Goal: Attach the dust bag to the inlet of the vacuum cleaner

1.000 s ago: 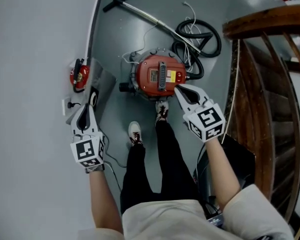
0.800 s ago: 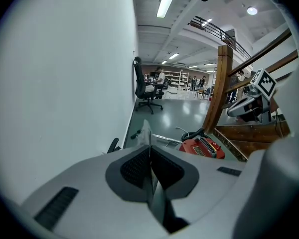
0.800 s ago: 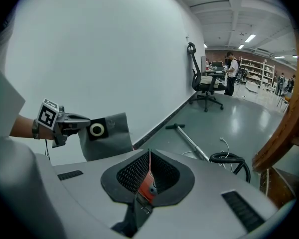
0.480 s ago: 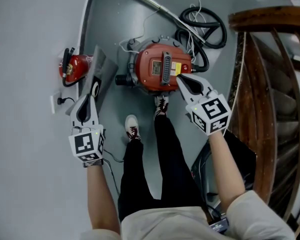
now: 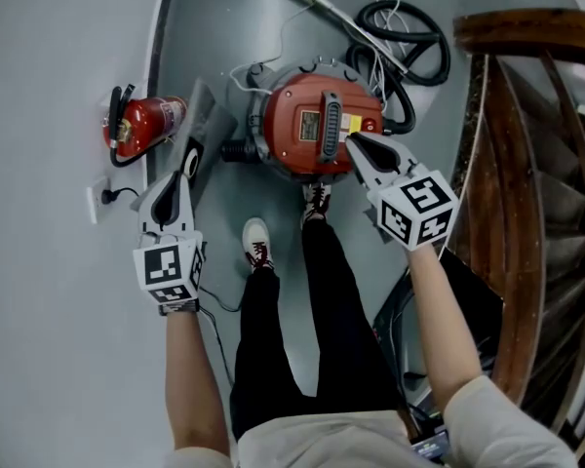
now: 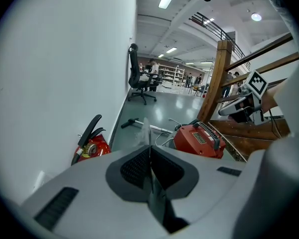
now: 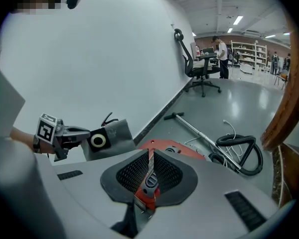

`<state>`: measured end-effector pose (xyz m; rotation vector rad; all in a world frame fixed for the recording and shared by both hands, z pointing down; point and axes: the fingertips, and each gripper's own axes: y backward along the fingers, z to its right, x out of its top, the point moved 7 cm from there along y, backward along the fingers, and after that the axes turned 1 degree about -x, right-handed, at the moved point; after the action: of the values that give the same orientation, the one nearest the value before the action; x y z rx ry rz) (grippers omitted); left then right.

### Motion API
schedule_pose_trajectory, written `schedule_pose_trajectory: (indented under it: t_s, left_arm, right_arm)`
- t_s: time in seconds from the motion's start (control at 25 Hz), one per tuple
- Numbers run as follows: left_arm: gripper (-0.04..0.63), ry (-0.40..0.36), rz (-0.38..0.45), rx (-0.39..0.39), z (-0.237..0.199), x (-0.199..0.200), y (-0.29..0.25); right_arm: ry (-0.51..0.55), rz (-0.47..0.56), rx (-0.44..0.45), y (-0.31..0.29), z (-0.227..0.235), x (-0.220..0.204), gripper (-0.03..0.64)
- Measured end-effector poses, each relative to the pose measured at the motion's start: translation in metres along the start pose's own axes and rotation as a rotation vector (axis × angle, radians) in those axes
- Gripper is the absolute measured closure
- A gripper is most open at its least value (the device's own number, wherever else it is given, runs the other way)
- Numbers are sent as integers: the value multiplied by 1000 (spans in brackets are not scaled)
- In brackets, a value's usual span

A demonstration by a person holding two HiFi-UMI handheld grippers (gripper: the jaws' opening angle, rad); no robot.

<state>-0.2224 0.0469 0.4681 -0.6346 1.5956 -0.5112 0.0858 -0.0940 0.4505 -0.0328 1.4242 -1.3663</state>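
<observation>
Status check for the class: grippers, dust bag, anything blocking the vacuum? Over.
Left gripper shut on dust bag. Right gripper shut, above vacuum. Bag not attached; red lid on, in the way.

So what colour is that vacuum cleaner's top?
The vacuum cleaner's top is red, with a dark handle across it; clearest in the head view.

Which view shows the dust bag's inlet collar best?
Right gripper view: the dust bag faces the camera, its black collar and white ring in plain sight, held by the left gripper. Head view shows it from above, foreshortened, with the collar small. Left gripper view shows only its thin edge between the jaws.
</observation>
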Motion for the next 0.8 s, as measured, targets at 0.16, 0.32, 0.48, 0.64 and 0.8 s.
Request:
schedule_pose_trajectory:
  t_s: [0.16, 0.32, 0.48, 0.64, 0.8]
  left_arm:
    - [581, -1, -17, -1, -2, -11, -14]
    - [581, 21, -32, 6, -2, -22, -26]
    - [581, 51, -39, 10, -3, -31, -39]
    - [581, 60, -55, 11, -4, -40, -50]
    - [581, 66, -77, 7, -1, -50, -60]
  right_arm:
    - [-24, -16, 11, -12, 6, -10, 584]
    - [-56, -26, 22, -20, 11, -20, 584]
    - [-87, -21, 22, -28, 17, -27, 577]
    - [-100, -27, 38, -35, 19, -33, 523]
    - [-118, -34, 52, -40, 19, -39, 512]
